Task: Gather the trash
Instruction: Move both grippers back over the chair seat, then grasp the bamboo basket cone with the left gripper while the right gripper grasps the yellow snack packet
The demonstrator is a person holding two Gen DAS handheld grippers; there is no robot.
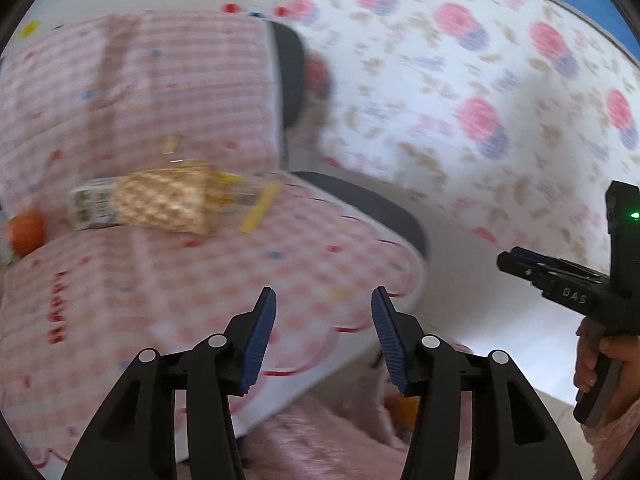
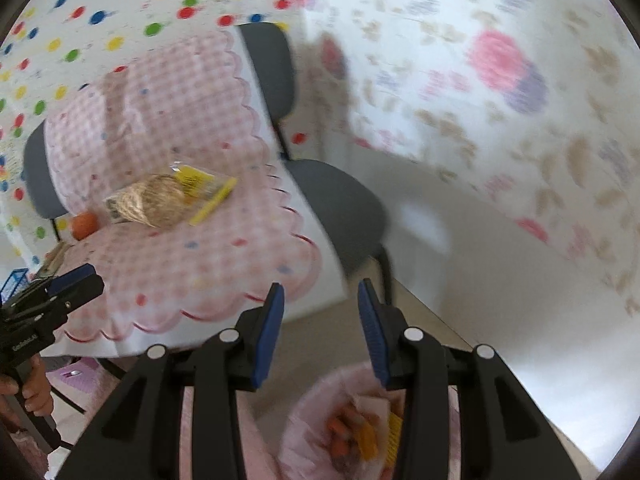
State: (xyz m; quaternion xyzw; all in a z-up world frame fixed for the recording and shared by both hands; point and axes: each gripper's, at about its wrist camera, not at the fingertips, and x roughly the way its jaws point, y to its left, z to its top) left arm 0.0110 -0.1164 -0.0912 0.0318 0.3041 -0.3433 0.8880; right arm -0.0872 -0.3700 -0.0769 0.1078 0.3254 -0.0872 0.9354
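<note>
A clear snack bag [image 1: 168, 200] with a waffle-patterned snack and yellow print lies on the pink checked cloth over the chair seat; it also shows in the right wrist view [image 2: 168, 198]. An orange fruit [image 1: 26, 232] sits to its left, also seen from the right [image 2: 85, 225]. My left gripper [image 1: 323, 320] is open and empty above the cloth's near edge. My right gripper [image 2: 320, 312] is open and empty above a pink trash bag [image 2: 352, 424] holding orange and yellow scraps. Both views are blurred.
The pink checked cloth [image 2: 192, 264] covers a grey chair [image 2: 340, 204]. A wall with floral paper [image 1: 480, 80] stands to the right, a dotted wall [image 2: 100, 8] behind. A blue basket [image 2: 14, 280] sits at far left. The right gripper shows in the left view [image 1: 560, 280].
</note>
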